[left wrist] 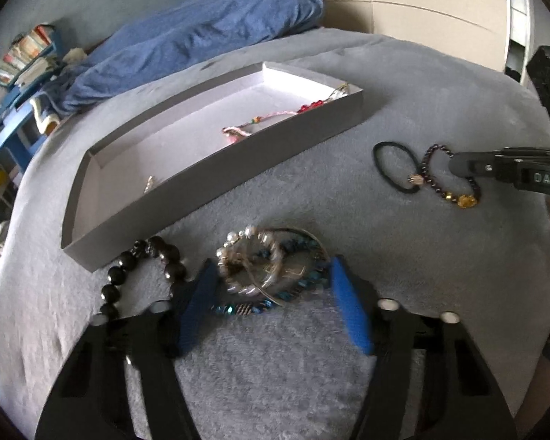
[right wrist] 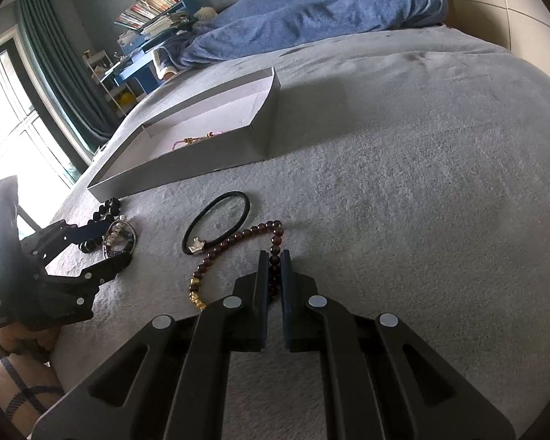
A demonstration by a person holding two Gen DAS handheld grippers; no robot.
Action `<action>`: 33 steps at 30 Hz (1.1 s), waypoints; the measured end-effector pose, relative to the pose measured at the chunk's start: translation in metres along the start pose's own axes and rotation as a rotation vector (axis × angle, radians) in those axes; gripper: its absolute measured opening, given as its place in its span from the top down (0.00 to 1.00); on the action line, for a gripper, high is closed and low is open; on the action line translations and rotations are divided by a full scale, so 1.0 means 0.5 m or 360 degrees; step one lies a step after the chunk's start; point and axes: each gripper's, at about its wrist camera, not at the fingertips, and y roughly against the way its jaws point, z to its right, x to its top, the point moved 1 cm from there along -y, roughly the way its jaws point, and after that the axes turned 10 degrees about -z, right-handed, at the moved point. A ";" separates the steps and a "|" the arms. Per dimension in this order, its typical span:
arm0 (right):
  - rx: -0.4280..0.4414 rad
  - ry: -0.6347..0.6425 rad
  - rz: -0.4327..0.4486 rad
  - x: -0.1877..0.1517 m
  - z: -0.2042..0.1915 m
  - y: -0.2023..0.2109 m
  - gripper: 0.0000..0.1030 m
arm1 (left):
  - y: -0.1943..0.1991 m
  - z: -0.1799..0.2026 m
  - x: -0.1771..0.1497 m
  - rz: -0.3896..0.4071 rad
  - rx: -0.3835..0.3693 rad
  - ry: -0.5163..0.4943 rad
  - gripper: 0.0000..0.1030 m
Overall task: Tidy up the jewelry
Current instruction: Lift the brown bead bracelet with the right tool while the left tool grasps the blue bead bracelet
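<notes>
Blue pads of the left gripper (left wrist: 273, 295) were spread wide around a tangled bracelet pile (left wrist: 271, 267), ready to squeeze. On the bed (right wrist: 403, 183), the right gripper (right wrist: 274, 256) pinched the dark red bead bracelet (right wrist: 275, 236), probably to carry it into the gray box (left wrist: 216, 168).

The near wall of the gray box (right wrist: 187, 163) hides most of the pink braided bracelet (right wrist: 198, 140) in the right wrist view. The right gripper (right wrist: 274, 256) covers part of the dark red bead bracelet (right wrist: 238, 238). A small pale item (left wrist: 149, 183) in the box is too small to identify. The black bead bracelet (left wrist: 143, 267) runs behind the left gripper (left wrist: 271, 275).
</notes>
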 end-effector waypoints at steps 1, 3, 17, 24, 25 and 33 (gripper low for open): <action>0.0001 -0.0001 0.0001 0.001 0.000 0.000 0.94 | 0.003 0.000 -0.002 0.0009 -0.0006 0.0000 0.55; 0.0003 -0.0003 0.0004 0.001 0.001 0.000 0.94 | 0.010 -0.007 -0.004 0.0038 -0.0024 0.0020 0.68; 0.0022 -0.0014 0.0003 0.000 -0.001 0.000 0.94 | 0.043 -0.054 -0.019 0.0174 -0.0166 0.0212 0.48; 0.0030 -0.0018 0.0005 -0.002 -0.004 0.000 0.94 | 0.014 -0.037 0.007 0.0103 -0.0113 0.0120 0.47; 0.0031 -0.0019 0.0005 -0.002 -0.005 0.000 0.94 | 0.011 -0.035 0.009 0.0100 -0.0103 0.0114 0.47; 0.0028 -0.0017 0.0005 -0.001 -0.002 0.000 0.94 | 0.003 -0.039 0.016 0.0100 -0.0077 0.0126 0.48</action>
